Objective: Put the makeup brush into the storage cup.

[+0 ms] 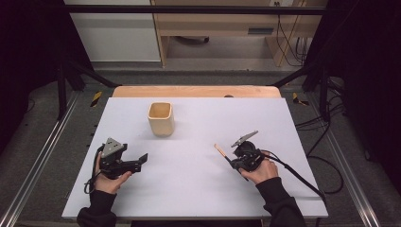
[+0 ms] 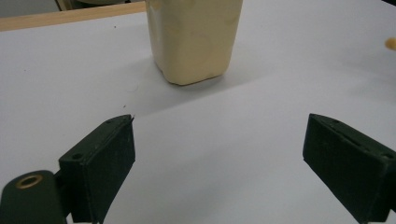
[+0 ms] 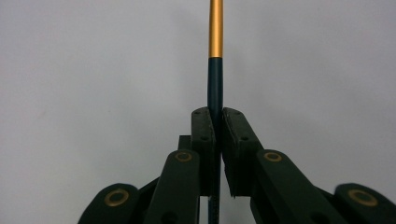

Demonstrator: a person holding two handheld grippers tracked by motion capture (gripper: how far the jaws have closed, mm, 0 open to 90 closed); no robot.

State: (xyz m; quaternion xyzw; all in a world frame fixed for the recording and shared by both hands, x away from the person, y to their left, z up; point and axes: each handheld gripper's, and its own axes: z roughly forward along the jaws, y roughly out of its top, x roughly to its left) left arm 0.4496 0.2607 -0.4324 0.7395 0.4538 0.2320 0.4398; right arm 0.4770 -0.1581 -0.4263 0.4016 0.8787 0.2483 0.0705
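Table: a white board (image 1: 189, 175) on a wooden table; both grippers sit over its near half.
Cup: a cream square cup (image 1: 161, 118) stands upright ahead of the left gripper and to its right, well apart from it; in the left gripper view the cup (image 2: 195, 39) rises beyond the jaws, with bare board between.
In the way: nothing lies between the stick's tip and the cup, just open board.
Left gripper: the left gripper (image 1: 140, 160) is held low over the board, jaws spread wide with nothing between them; the left gripper view shows the gripper (image 2: 217, 161) with white surface in its gap.
Right gripper: the right gripper (image 1: 230, 159) has its jaws pressed together on a thin stick.
Stick: the stick (image 1: 221, 151) juts out ahead of the right gripper toward the cup; in the right gripper view the stick (image 3: 215, 56) runs straight up from the gripper (image 3: 217, 122), dark near the pads, golden farther out.
Stick to cup: well apart, the cup up and to the left of the stick's tip in the high view.
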